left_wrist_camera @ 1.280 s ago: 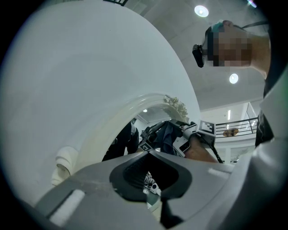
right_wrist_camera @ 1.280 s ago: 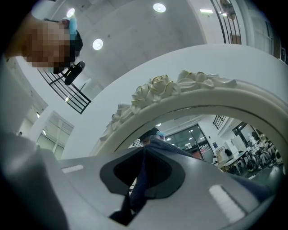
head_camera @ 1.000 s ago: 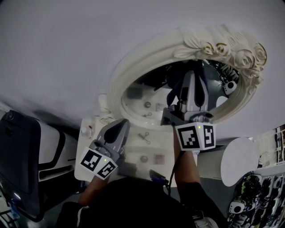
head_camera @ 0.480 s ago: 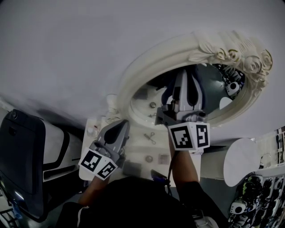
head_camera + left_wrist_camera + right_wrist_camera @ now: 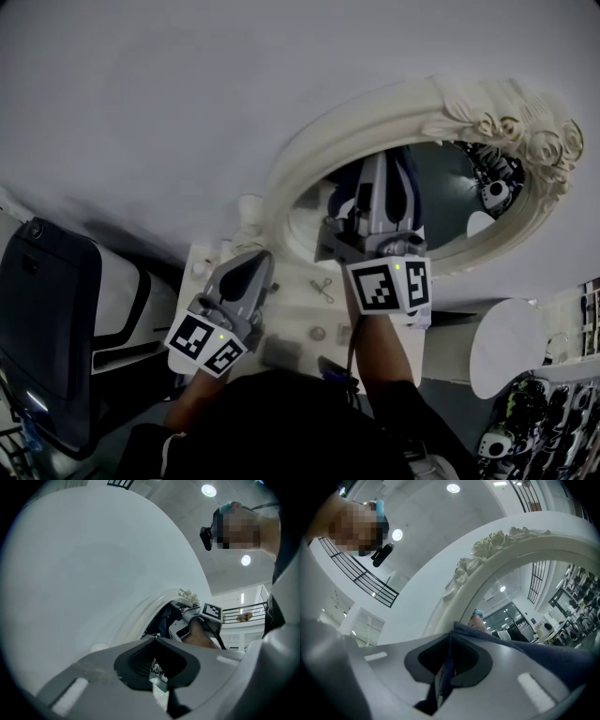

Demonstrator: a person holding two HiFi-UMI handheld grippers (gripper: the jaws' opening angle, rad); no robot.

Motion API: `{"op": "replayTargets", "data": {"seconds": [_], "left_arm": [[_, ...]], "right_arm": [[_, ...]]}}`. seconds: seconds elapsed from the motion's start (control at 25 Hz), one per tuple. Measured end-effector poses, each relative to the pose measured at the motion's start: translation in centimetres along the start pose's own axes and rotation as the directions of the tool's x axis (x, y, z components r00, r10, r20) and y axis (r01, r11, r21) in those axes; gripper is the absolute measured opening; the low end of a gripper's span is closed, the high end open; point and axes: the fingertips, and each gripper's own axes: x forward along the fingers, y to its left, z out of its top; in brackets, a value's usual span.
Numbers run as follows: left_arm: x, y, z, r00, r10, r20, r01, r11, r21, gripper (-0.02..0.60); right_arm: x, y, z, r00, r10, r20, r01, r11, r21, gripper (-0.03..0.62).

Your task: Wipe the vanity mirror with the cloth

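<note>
Right gripper (image 5: 382, 167) pinched the dark blue cloth (image 5: 536, 654), pressed at its tips against the oval, cream-framed vanity mirror (image 5: 305, 178). Wiping judged under way; glass beyond the tips seemingly outstanding. Left gripper (image 5: 251, 264), pressed together and empty, hung apart, below the frame.

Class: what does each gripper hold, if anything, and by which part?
Right gripper pinches a dark blue cloth by a fold; the rest drapes over one jaw. Left gripper holds nothing.

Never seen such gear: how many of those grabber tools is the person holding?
2. The left gripper hangs low, near the vanity mirror frame's lower left, shut and empty; the right gripper is up at the glass, shut on the cloth.
</note>
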Motion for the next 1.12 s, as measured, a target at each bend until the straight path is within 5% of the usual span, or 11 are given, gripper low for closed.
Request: {"op": "replayTargets", "data": {"seconds": [0.36,0.64,1.12], "left_arm": [[-0.1,-2.2,-0.2,1.0,0.005,0.003,-0.005,1.0,0.014,0.005],[-1.0,-4.1,0.2,0.999,0.034,0.013,-0.034,0.998,0.051,0.005],[2.0,-7.7,-2.9,1.0,-0.007,-0.03,0.008,0.999,0.031,0.005]], "right_arm": [[-0.4,0.0,0.2,0.993,0.115,0.0,-0.113,0.981,0.155,0.025],[-3.5,-0.3,1.9,0.992,0.107,0.06,-0.117,0.973,0.197,0.025],[-13.0,-8.1,4.9,0.996,-0.061,0.059,0.05,0.982,0.182,0.026]]}}
